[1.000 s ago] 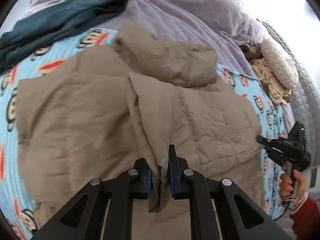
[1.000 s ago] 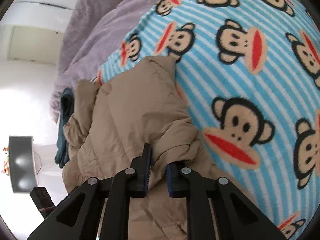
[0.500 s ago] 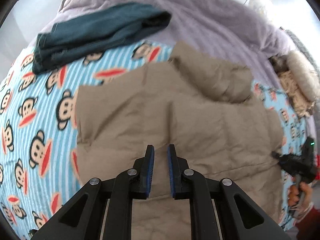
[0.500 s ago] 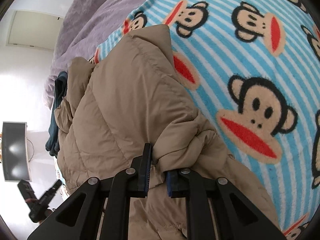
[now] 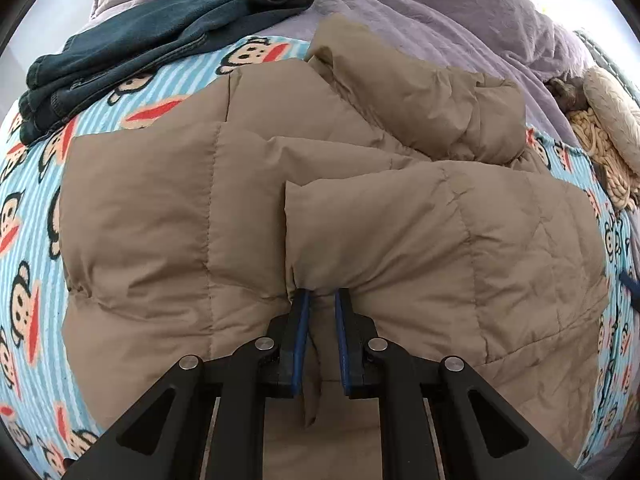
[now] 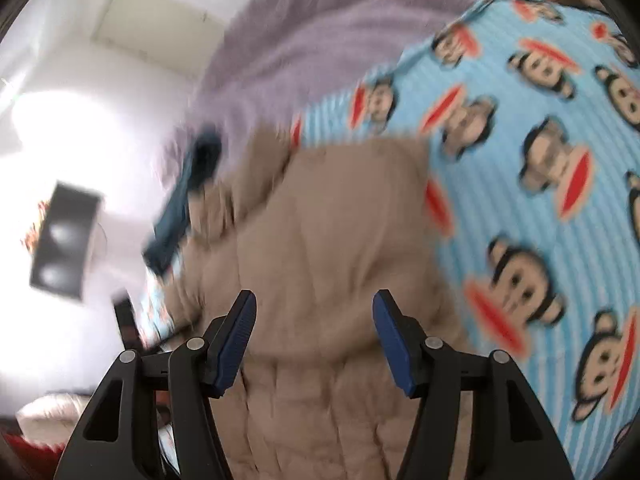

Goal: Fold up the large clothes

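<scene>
A tan puffer jacket [image 5: 400,240] lies partly folded on the monkey-print blanket [image 5: 32,216], its hood [image 5: 420,92] at the far end. My left gripper [image 5: 321,294] points steeply down at the near edge of the folded-over panel. It is shut on a pinch of jacket fabric that hangs between the blue pads. In the blurred right wrist view the jacket [image 6: 332,232] lies below my right gripper [image 6: 314,300]. Its jaws are opening and stand wide apart, with no pad pressing on the fabric.
A folded dark teal garment [image 5: 160,32] lies on the blanket at the far left, also visible as a blur [image 6: 180,208]. A purple bedspread [image 5: 440,12] covers the far side. A knitted cushion [image 5: 612,120] sits at the right edge. Monkey-print blanket [image 6: 540,160] stretches right of the jacket.
My right gripper has let go of the jacket edge, opened wide and lifted. My left gripper has come down closer to the jacket, with fabric between its pads.
</scene>
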A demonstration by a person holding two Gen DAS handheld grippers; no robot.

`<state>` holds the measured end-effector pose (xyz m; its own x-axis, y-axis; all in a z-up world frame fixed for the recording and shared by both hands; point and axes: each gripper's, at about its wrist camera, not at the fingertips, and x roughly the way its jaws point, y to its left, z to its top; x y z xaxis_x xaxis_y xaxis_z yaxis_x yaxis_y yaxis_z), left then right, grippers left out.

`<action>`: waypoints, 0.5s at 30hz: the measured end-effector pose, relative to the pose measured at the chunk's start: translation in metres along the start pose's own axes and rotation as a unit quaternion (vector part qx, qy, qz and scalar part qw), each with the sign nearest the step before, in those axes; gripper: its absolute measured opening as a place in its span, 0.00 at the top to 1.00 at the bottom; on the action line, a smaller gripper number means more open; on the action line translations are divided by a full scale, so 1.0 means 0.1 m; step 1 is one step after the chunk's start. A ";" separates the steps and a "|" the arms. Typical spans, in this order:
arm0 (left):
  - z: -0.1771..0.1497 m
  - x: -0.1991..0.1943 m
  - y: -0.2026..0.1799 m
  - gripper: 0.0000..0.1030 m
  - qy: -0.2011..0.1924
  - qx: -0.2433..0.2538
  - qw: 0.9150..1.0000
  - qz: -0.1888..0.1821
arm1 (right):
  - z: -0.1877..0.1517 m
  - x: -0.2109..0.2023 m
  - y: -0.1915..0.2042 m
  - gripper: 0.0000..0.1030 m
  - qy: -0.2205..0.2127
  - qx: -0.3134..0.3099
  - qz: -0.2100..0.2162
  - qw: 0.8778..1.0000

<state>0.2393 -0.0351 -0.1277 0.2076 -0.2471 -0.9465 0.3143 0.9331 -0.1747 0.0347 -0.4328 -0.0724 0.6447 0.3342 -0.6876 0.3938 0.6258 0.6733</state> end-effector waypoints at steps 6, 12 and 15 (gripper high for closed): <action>0.01 0.00 0.00 0.85 0.003 0.009 1.000 0.004 | 0.42 0.61 -0.54 0.64 0.044 0.119 0.012 0.992; 0.01 0.08 0.01 0.85 0.002 0.010 1.000 0.000 | 0.40 1.04 -0.47 0.75 0.053 0.020 -0.107 0.993; 0.01 0.10 0.00 0.85 0.001 0.012 1.000 0.004 | 0.31 1.07 -0.39 0.76 0.039 -0.022 -0.130 0.990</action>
<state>0.2424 -0.0375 -0.1372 0.2090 -0.2388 -0.9483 0.3347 0.9286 -0.1601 0.1091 -0.4434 -0.1641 0.4709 0.2100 -0.8568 0.5101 0.7276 0.4587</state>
